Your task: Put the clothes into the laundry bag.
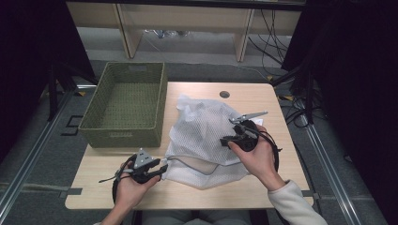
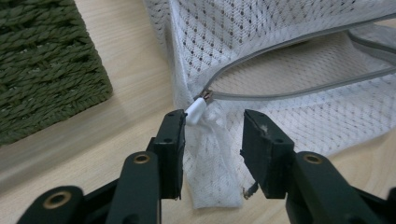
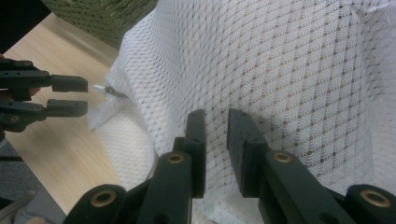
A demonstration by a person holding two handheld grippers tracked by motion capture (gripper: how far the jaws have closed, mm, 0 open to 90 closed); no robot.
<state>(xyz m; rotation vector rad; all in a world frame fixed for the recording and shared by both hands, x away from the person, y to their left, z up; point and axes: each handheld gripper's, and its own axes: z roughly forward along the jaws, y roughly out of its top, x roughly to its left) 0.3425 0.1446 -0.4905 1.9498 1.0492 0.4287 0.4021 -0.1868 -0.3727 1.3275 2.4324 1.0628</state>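
A white mesh laundry bag (image 1: 202, 126) lies bunched on the wooden table (image 1: 117, 187), its grey zipper partly undone along the near edge. My left gripper (image 1: 163, 168) is at the bag's near left corner. In the left gripper view (image 2: 214, 126) its jaws stand apart around a fold of the mesh (image 2: 280, 42), and the white zipper pull (image 2: 195, 111) rests against the left jaw's tip. My right gripper (image 1: 226, 139) hovers over the bag's right side. Its jaws (image 3: 215, 126) are a narrow gap apart with mesh (image 3: 280, 60) just beyond them. The right gripper view also shows the left gripper (image 3: 70, 95) beside the pull (image 3: 99, 87).
An empty green woven basket (image 1: 126, 136) stands at the table's back left, close to the bag's left edge (image 2: 42, 60). A small round hole (image 1: 224, 94) sits in the tabletop behind the bag. Bare wood shows along the near edge and left front.
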